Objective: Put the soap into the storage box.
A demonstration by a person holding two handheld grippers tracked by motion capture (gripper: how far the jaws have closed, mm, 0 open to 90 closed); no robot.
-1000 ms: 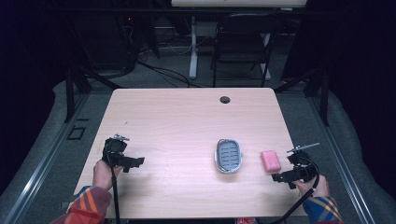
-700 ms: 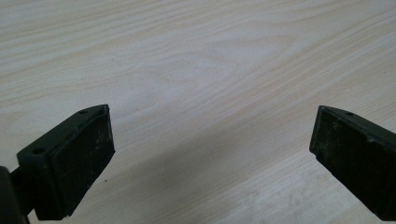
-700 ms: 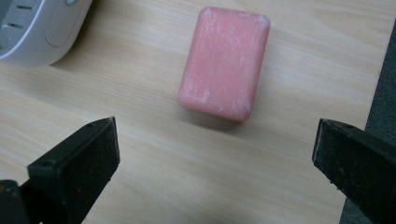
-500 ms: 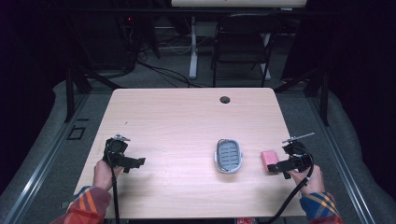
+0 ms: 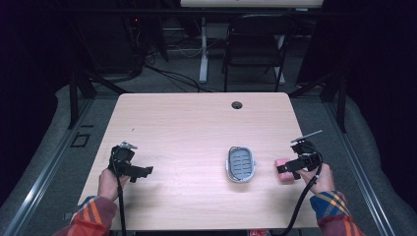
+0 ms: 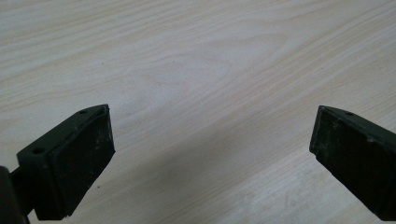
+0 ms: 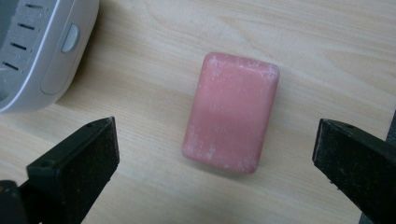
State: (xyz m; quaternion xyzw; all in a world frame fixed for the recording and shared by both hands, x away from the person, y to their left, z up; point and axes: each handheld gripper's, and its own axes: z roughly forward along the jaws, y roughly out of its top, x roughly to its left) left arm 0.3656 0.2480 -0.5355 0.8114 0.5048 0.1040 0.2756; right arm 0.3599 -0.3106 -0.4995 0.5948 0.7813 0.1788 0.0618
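We're lining up the right gripper (image 7: 215,172) over the soap (image 7: 231,111), jaws spread wide, nothing pinched yet. Soap is lying flat just right of the dish (image 5: 241,163). Left gripper (image 6: 210,154) is idling spread, well left of the dish. Grab and placing in the dish are pending.

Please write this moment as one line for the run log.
right gripper: open, above pink soap bar, not gripping | soap dish: empty, beside soap | left gripper: open, over bare table
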